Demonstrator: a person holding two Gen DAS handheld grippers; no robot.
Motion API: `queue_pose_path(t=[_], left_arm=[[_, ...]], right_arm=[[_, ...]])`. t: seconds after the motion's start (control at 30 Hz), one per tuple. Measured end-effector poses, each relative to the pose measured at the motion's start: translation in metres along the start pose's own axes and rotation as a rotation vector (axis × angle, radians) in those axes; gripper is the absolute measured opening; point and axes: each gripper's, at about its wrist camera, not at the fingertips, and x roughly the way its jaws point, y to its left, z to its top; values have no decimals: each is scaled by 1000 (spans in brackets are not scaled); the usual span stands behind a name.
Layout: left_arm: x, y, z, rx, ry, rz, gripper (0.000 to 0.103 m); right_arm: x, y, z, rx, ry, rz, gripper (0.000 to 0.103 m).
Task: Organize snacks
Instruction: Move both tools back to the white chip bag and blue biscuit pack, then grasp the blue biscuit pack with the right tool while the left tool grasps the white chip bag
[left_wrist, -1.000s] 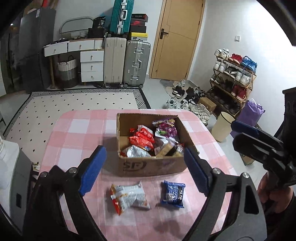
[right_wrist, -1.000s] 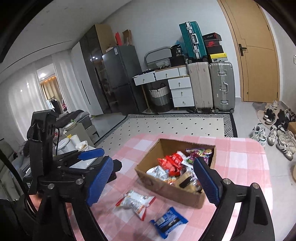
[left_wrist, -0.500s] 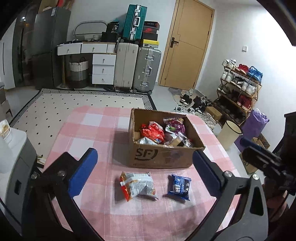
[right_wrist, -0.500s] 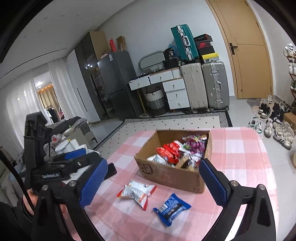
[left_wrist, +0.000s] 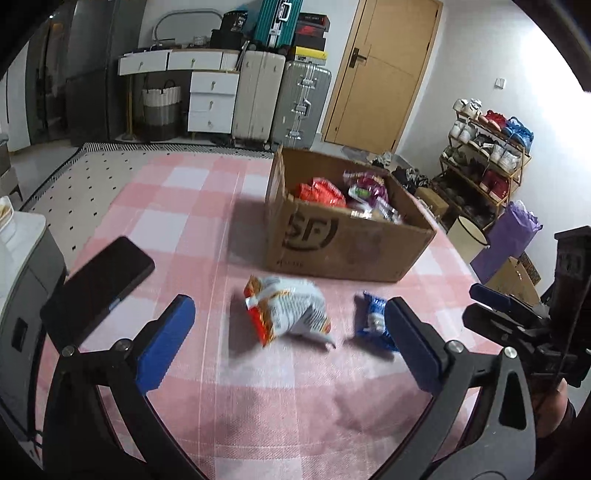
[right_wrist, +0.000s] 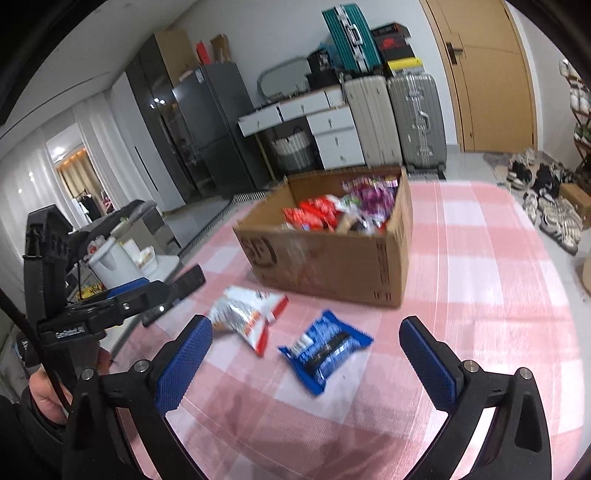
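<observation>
Below, crinkly blue packet (right_wrist: 325, 349) beside cardboard box (right_wrist: 332, 266).

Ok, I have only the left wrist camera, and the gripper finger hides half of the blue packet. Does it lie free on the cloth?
Observer: Yes. The right wrist view shows the whole blue packet flat on the checked cloth, apart from the white packet.
Operator: And does the right gripper hold something?
Observer: No. The right gripper is empty, its jaws are opening, and neither pad touches the blue packet on the cloth ahead of them.
</observation>
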Motion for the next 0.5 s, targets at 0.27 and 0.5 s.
queue_pose_path(t=[0.27,0.5], left_arm=[[22,7,-21,-7,49,-20,102],[33,13,-26,-19,69,-23,102]], right_arm=[[37,-14,-21,45,103,-11,103],[57,-25,-27,78,143,-19,103]])
